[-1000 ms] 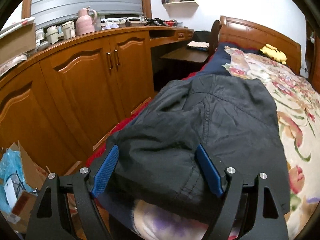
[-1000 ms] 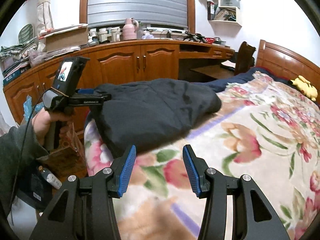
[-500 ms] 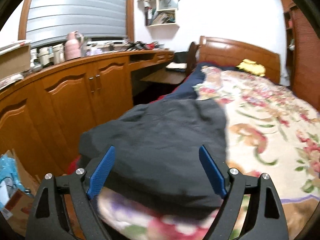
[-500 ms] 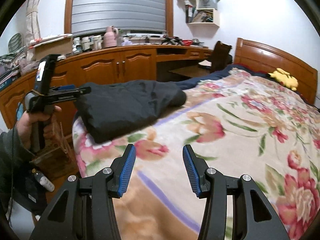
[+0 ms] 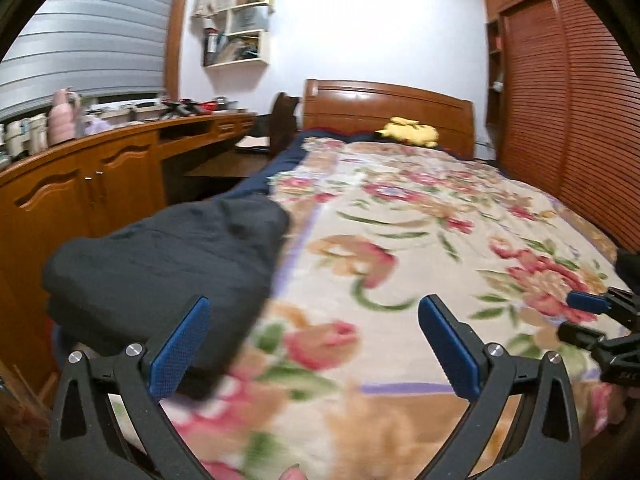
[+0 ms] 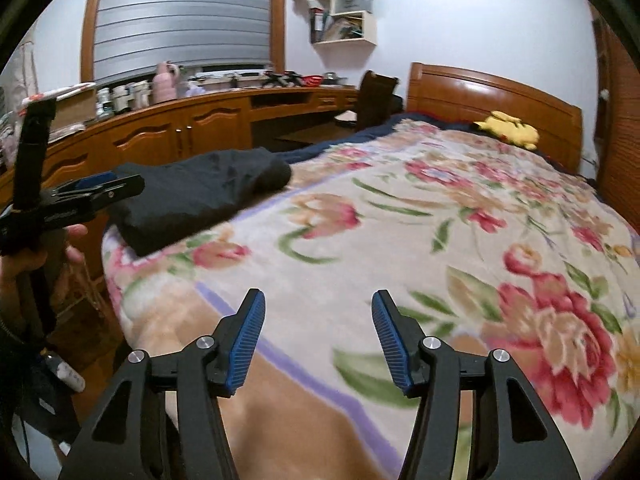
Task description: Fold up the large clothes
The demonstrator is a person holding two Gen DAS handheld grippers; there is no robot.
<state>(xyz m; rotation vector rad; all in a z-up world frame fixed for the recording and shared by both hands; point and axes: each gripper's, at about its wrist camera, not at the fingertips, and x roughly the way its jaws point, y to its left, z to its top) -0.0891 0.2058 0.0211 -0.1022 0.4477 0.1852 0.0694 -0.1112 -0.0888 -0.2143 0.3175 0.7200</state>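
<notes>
From my right gripper (image 6: 318,330), jaws spread wide and empty, I look across a floral blanket (image 6: 400,240) on the bed. A folded dark garment (image 6: 192,196) lies at the blanket's left edge. At far left, my hand (image 6: 36,264) holds the left gripper (image 6: 100,188) just beside the garment. A yellow plush (image 6: 510,128) rests by the wooden headboard (image 6: 480,96).

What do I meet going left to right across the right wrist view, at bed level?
left gripper → folded dark garment → floral blanket → yellow plush toy
</notes>
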